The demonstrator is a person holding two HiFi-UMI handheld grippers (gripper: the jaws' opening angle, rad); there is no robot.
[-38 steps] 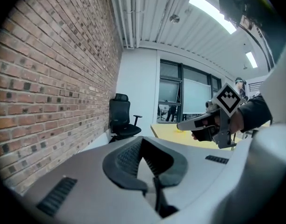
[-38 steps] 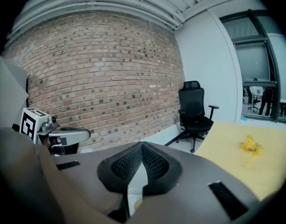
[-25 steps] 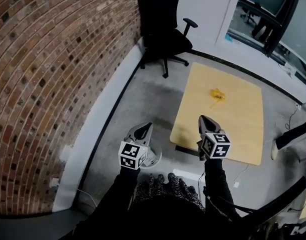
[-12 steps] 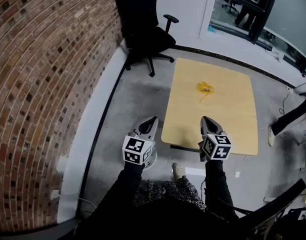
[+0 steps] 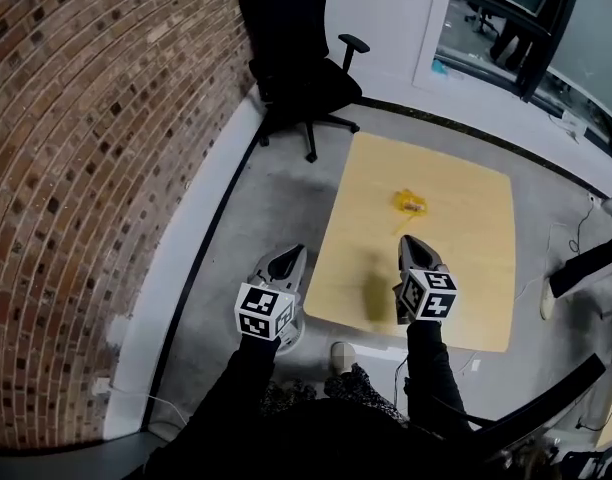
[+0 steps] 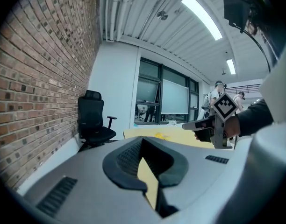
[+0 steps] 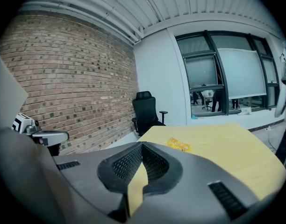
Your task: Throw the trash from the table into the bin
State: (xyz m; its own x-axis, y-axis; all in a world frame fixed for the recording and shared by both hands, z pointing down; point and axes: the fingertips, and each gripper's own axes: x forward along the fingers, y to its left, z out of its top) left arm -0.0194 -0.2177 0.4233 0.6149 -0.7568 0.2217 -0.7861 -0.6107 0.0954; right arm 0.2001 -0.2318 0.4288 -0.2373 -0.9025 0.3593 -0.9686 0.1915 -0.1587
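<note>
A crumpled yellow wrapper point(image 5: 411, 203) lies mid-table on the pale wooden table point(image 5: 466, 258). My right gripper point(image 5: 412, 240) hovers over the table's near part, short of the wrapper, its jaws shut and empty. My left gripper point(image 5: 290, 255) hangs over the floor beside the table's near left corner, also shut with nothing in it. The right gripper view has the wrapper point(image 7: 179, 145) ahead of the closed jaws point(image 7: 142, 146). In the left gripper view the wrapper point(image 6: 161, 135) is a small far speck beyond the jaws point(image 6: 142, 140), with the right gripper point(image 6: 199, 124) at the right.
A pale round container point(image 5: 286, 333) on the floor shows partly under my left gripper. A black office chair point(image 5: 301, 68) stands beyond the table by the brick wall point(image 5: 86, 168). A person's leg point(image 5: 586, 263) reaches in at the right. Cables lie on the floor near the table's right edge.
Both grippers have moved forward toward the table. The right one now hangs over the tabletop instead of before its near edge. Both jaws stay shut.
</note>
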